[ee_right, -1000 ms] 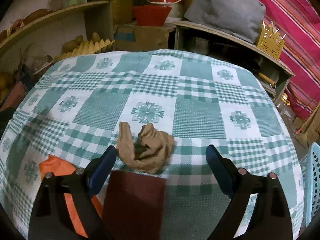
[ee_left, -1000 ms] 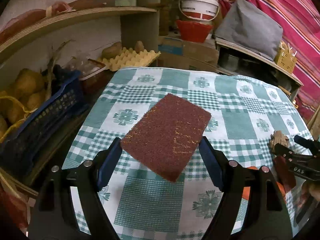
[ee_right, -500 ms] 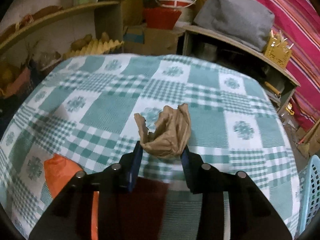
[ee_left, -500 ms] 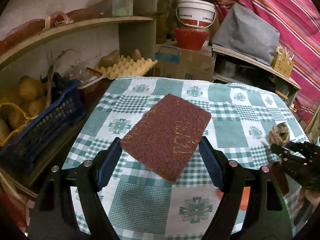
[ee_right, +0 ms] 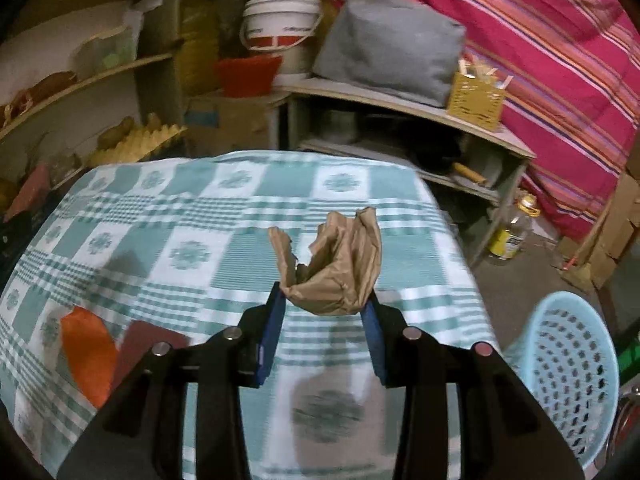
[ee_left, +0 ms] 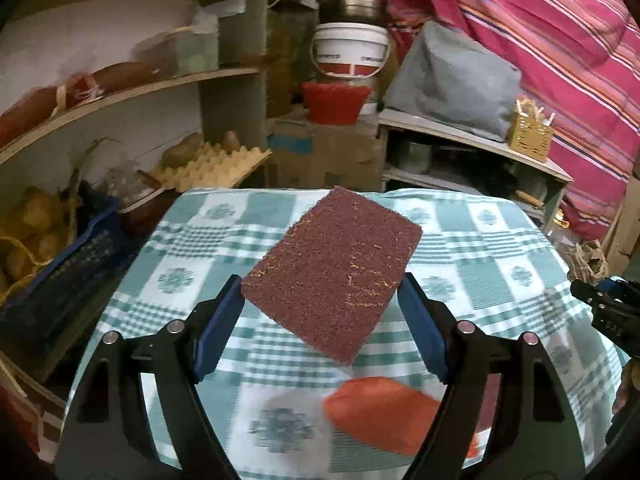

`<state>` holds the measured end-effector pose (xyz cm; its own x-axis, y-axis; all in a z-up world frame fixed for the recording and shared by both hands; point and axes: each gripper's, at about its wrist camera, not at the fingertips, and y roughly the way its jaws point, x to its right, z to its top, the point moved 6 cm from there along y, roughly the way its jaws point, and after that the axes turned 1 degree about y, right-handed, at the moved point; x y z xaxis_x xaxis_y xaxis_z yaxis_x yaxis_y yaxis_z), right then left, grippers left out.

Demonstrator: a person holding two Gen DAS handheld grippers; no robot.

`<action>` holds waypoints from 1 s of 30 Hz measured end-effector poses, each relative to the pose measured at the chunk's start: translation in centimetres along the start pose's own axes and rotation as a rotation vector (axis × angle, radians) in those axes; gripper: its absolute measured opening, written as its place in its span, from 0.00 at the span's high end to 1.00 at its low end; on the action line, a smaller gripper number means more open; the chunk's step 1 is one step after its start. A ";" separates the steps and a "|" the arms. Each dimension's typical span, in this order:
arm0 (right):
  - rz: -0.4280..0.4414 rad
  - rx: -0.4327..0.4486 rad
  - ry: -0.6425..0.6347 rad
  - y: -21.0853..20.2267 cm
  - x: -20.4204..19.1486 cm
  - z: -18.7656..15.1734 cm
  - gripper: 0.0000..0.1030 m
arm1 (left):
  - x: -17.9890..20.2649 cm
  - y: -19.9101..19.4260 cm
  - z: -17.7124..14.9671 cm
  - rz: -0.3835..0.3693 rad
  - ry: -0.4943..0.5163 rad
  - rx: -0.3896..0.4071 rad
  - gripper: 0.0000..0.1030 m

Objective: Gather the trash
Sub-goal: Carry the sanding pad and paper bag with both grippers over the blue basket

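My left gripper (ee_left: pixel 320 290) is shut on a dark red scouring pad (ee_left: pixel 336 268), its blue pads pressing the pad's two edges; the pad hangs tilted above the green checked tablecloth (ee_left: pixel 208 240). My right gripper (ee_right: pixel 326 300) is shut on a crumpled brown paper (ee_right: pixel 336 268), held clear of the cloth near the table's right edge. In the left wrist view the right gripper (ee_left: pixel 600 300) and its brown paper (ee_left: pixel 588 260) show at the far right. An orange scrap (ee_right: pixel 86 352) and a dark red sheet (ee_right: pixel 148 344) lie on the cloth at the near left.
A light blue perforated basket (ee_right: pixel 568 376) stands on the floor right of the table. A blue crate of potatoes (ee_left: pixel 60 272) and an egg tray (ee_left: pixel 212 164) sit left of the table. Shelves, a white bucket (ee_left: pixel 352 52) and a bottle (ee_right: pixel 512 236) lie beyond.
My right gripper closed on the brown paper and lifted it off the cloth, drawing back until the blue basket showed. My left gripper rose and drew back with the pad.
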<state>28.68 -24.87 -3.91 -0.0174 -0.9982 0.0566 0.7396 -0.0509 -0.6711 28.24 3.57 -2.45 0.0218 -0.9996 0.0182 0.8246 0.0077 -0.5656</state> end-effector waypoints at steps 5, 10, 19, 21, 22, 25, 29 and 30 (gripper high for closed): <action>-0.037 0.013 0.043 -1.3 4.4 -0.4 0.63 | 3.5 0.0 0.1 -0.027 0.037 0.007 0.26; -0.072 0.018 0.084 -2.1 7.9 -1.0 0.63 | 6.4 -0.2 0.2 -0.055 0.052 0.013 0.26; -0.130 0.021 0.144 -3.3 13.2 -2.3 0.63 | 11.0 0.2 -0.2 -0.093 0.092 0.010 0.26; -0.140 0.019 0.154 -3.4 14.2 -2.6 0.63 | 11.7 0.2 -0.2 -0.103 0.098 0.009 0.26; -0.146 0.018 0.159 -3.4 14.7 -2.8 0.63 | 12.4 0.2 -0.2 -0.109 0.103 0.010 0.26; -0.160 0.019 0.174 -3.8 16.0 -3.3 0.63 | 13.8 0.1 -0.4 -0.123 0.113 0.012 0.26; -0.180 0.025 0.193 -4.4 18.0 -3.8 0.63 | 16.2 0.0 -0.5 -0.145 0.129 0.014 0.26; -0.185 0.028 0.198 -4.6 18.5 -3.9 0.63 | 16.8 -0.1 -0.6 -0.153 0.132 0.015 0.26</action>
<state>22.31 -43.20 -2.65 -0.2830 -0.9587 0.0285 0.7300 -0.2345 -0.6420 28.21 -13.21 -2.55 -0.1779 -0.9840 -0.0057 0.8210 -0.1452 -0.5522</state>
